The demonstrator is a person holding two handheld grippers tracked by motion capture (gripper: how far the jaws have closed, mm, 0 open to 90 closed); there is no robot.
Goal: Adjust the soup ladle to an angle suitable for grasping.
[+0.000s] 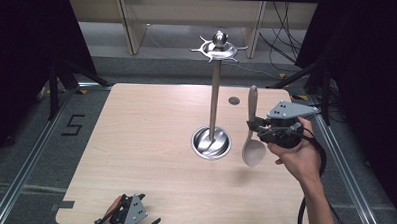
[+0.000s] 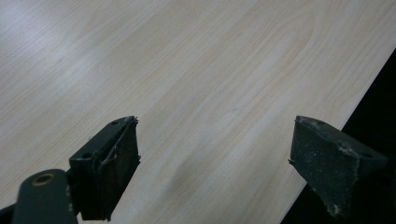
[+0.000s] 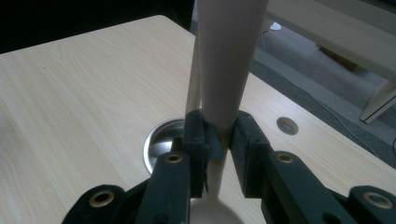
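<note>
Gripping wooden spoon (image 1: pixel 252 134) by its handle, right tongs (image 1: pixel 256 127) are holding it upright above the surface (image 1: pixel 135 140), right of the metal stand (image 1: pixel 214 92); left tongs (image 1: pixel 128 217) are sitting open at near edge.

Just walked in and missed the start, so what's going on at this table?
A person's right gripper is shut on the neck of a wooden spoon, holding it upright in the air, bowl down, just right of a metal utensil stand with a hooked top and round base. The spoon is not hung on any hook yet. The left gripper sits open over the wooden table at its near edge, holding nothing.
</note>
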